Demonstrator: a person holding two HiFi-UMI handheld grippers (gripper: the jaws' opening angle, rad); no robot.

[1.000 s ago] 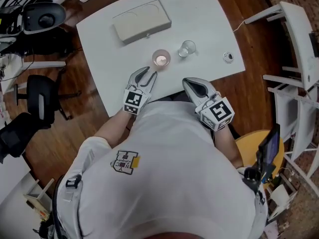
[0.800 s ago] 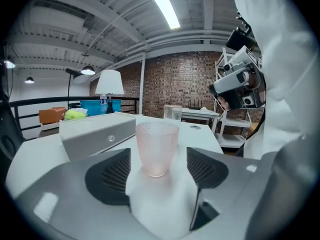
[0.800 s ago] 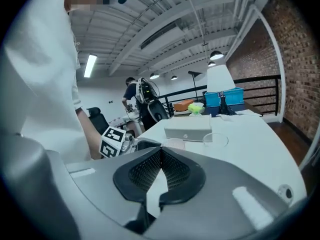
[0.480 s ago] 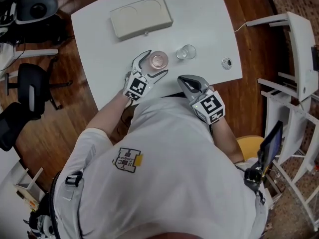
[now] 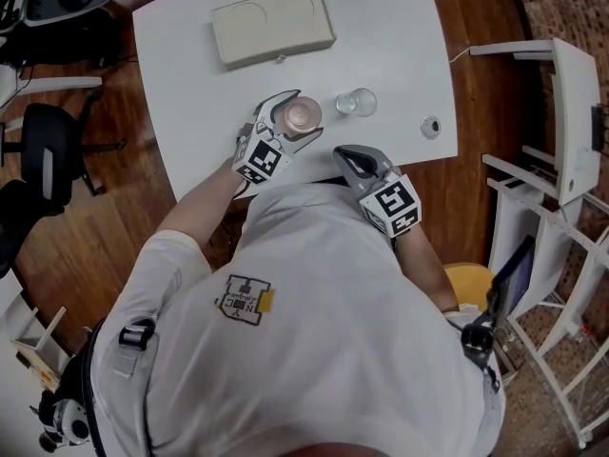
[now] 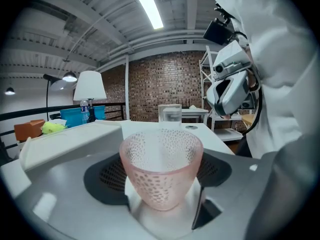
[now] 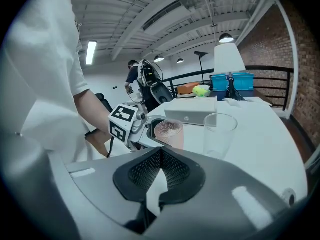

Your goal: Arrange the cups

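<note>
A pink dotted cup point(image 5: 303, 114) stands upright near the white table's point(image 5: 400, 27) front edge. My left gripper point(image 5: 303, 118) reaches around it. Its jaws opened wide and have just been closing a little, with the cup point(image 6: 161, 169) between them. A pad stands close on each side, and I see no firm press. A clear glass point(image 5: 357, 101) stands just right of the pink cup, apart from it. My right gripper point(image 5: 346, 154) is shut and empty at the table's front edge, short of both cups. In the right gripper view the pink cup point(image 7: 169, 132) and the glass point(image 7: 218, 134) stand ahead.
A beige tray point(image 5: 274, 27) with two round recesses lies at the table's far side. A small round metal piece point(image 5: 431, 126) sits near the right front corner. A white rack point(image 5: 561, 112) stands to the right, a black chair point(image 5: 48, 160) to the left.
My left gripper slid forward from just short of the pink cup, opened, and now has the cup between its jaws. My right gripper stayed shut and sank toward the table's front edge.
</note>
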